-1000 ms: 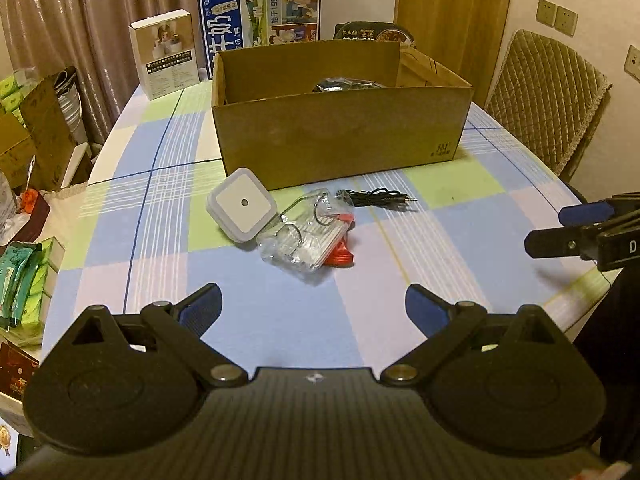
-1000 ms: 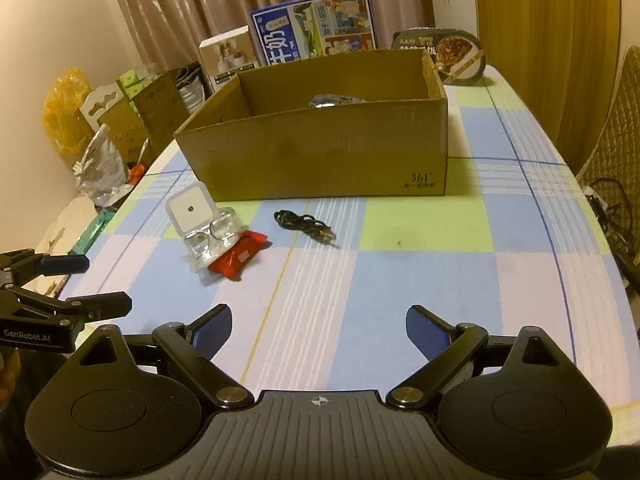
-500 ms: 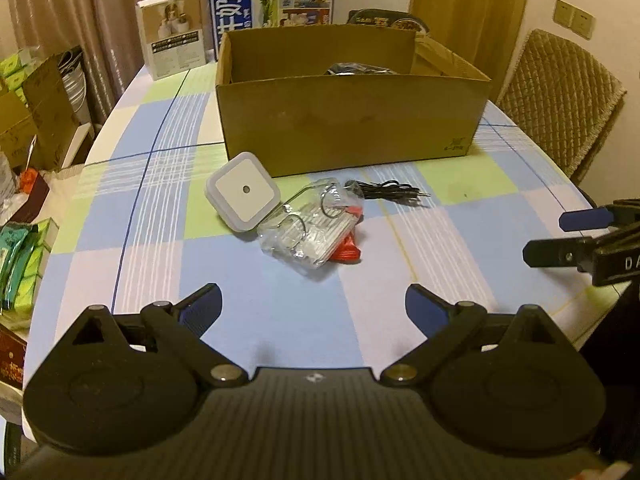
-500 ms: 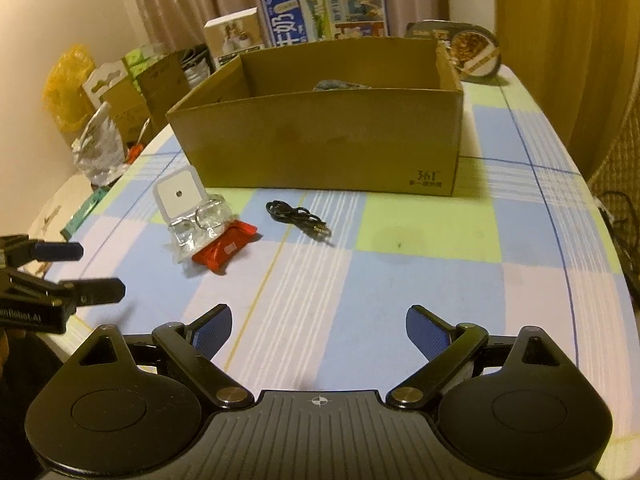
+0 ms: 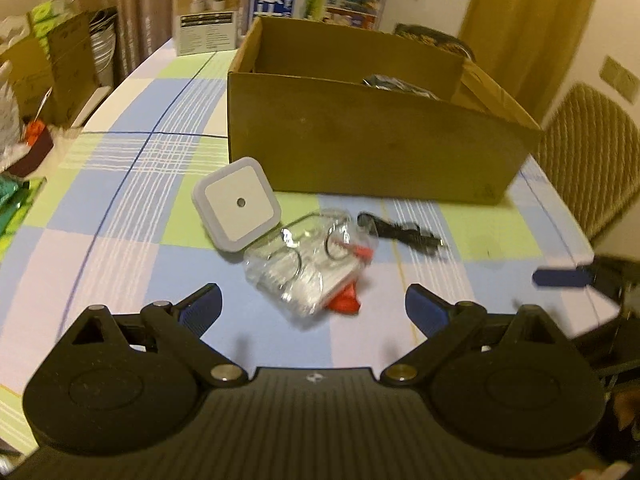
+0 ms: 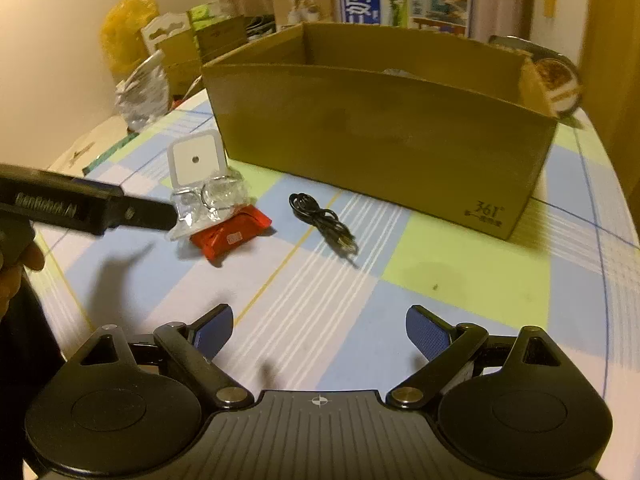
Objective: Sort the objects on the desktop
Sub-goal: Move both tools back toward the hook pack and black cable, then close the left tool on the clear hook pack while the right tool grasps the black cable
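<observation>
- While both grippers hang over the checked tablecloth (image 6: 460,280), the left gripper (image 5: 313,307) has its jaws spread wide with nothing between them.
- Just beyond it lie a white square night light (image 5: 236,202), a clear bag of metal rings (image 5: 308,264) touching it, and a red packet (image 6: 232,234) under the bag.
- Right of these lies a coiled black cable (image 6: 322,218), near the cardboard box (image 6: 380,136).
- Farthest right, the right gripper (image 6: 319,334) is wide open and empty.
</observation>
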`<state>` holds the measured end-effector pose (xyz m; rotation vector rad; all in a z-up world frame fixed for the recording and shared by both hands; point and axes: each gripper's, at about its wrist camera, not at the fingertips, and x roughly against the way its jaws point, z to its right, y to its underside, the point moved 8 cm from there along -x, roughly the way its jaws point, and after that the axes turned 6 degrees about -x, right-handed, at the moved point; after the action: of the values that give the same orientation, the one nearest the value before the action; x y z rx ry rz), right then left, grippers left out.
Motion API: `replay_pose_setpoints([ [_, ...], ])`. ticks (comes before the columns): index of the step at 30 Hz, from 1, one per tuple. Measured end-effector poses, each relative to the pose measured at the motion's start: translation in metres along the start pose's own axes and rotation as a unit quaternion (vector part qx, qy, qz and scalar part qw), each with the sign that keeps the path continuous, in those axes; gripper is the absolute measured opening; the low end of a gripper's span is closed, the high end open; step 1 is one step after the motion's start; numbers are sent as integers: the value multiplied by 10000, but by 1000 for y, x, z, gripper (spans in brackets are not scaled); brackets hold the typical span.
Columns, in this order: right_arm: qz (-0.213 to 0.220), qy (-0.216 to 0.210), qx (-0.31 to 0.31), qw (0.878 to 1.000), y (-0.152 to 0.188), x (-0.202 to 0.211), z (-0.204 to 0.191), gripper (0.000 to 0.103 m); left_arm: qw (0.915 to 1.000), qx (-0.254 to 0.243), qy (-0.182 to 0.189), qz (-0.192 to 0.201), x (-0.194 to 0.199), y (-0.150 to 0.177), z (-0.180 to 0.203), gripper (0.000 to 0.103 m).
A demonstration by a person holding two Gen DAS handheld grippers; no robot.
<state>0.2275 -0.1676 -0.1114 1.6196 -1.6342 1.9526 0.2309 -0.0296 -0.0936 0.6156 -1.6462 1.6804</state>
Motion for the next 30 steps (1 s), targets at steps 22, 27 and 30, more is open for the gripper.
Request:
replay_pose_setpoints([
  [22,-139,-405,853,9954,-23,-67,3,82,9966,758,-316,91,-64,-16,-9,94],
  [27,-144,-485,972,9940,-27,-78,1,78,9965,750,-345,105,-70,-16,-13,80],
  [30,-102,-505,986,9938,-32,-84,-1,76,9978,575,-320,108,-69,-15,-14,68],
])
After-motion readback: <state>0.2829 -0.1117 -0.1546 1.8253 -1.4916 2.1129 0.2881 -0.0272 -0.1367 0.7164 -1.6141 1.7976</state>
